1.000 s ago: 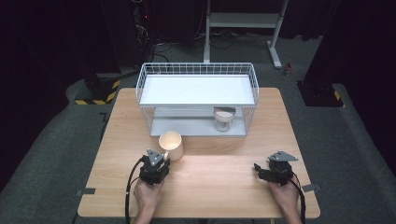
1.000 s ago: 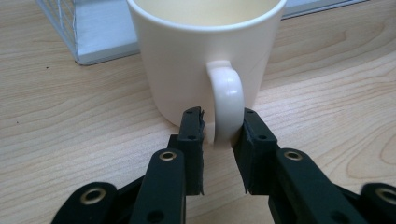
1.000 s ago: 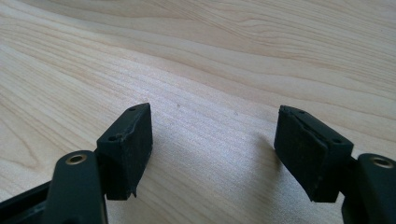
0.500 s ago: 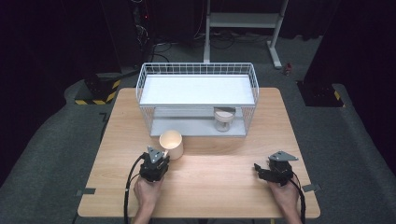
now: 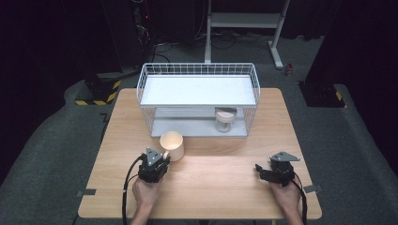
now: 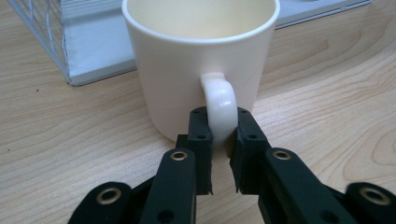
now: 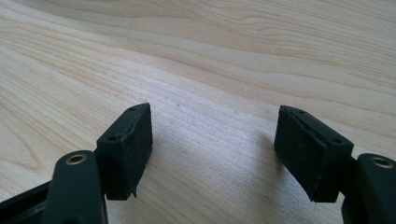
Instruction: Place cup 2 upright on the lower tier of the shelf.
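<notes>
The cream mug [image 6: 201, 65] stands on the table [image 5: 225, 187] just before the wire rack [image 5: 197, 89]; the left hand-held gripper [image 6: 219, 123] has just been closing and now clamps its handle [image 6: 219, 105], so lifting looks next; the right hand-held gripper [image 7: 212, 149] gapes empty.

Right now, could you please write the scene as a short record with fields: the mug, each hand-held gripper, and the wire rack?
mug: cream mug, upright on the wooden table, in front of the rack
left hand-held gripper: shut on the mug's handle
right hand-held gripper: jaws apart, nothing between them, over bare table
wire rack: white, two levels, at the far side of the table
lower shelf: a small cup stands on it
</notes>
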`<state>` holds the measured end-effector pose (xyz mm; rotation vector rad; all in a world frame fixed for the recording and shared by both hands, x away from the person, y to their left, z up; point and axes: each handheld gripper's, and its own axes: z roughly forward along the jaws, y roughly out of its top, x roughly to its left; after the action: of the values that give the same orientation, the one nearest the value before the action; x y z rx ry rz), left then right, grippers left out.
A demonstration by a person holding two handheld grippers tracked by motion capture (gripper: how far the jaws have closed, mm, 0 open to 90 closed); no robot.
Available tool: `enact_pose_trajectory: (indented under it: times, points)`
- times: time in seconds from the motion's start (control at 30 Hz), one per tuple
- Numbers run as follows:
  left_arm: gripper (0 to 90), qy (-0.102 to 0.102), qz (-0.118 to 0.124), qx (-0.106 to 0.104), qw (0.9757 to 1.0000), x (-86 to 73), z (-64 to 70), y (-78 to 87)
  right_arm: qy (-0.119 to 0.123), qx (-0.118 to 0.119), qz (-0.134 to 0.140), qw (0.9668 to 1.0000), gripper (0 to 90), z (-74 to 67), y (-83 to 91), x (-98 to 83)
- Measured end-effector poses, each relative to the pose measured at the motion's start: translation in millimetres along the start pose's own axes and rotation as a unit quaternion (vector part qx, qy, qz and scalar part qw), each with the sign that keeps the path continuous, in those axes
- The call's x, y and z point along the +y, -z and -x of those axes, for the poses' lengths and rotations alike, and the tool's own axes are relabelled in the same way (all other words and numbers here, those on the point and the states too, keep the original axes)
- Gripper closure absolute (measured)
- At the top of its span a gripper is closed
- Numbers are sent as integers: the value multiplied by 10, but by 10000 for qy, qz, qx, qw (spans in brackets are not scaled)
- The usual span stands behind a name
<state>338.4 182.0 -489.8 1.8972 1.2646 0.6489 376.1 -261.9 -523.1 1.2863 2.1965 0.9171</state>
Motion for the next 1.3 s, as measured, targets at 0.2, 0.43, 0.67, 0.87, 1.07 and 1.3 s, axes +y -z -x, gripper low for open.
enact_pose_trajectory:
  times: [0.2, 0.43, 0.67, 0.87, 1.07, 1.3]
  points:
    - [803, -113, 49, -52, 9999, -4, -15, 32, -43, 18, -10, 10000, 282, 0, 0, 1]
    - [804, -134, 190, -127, 9996, 9, -32, 74, -33, 26, -5, 10000, 282, 4, -2, 1]
    - [804, -169, 340, -208, 9991, 68, -33, 113, -34, 25, -6, 10000, 282, 4, -2, 1]
    - [803, -126, 398, -393, 9984, 136, -53, 114, -36, 31, -7, 10000, 282, 6, -3, 1]
    - [803, -120, 437, -461, 9979, 250, -115, 95, -33, 23, -6, 10000, 281, 5, -3, 1]
    - [803, -180, 415, -535, 9975, 376, -119, 54, -41, 30, -7, 10000, 281, 7, -3, 1]
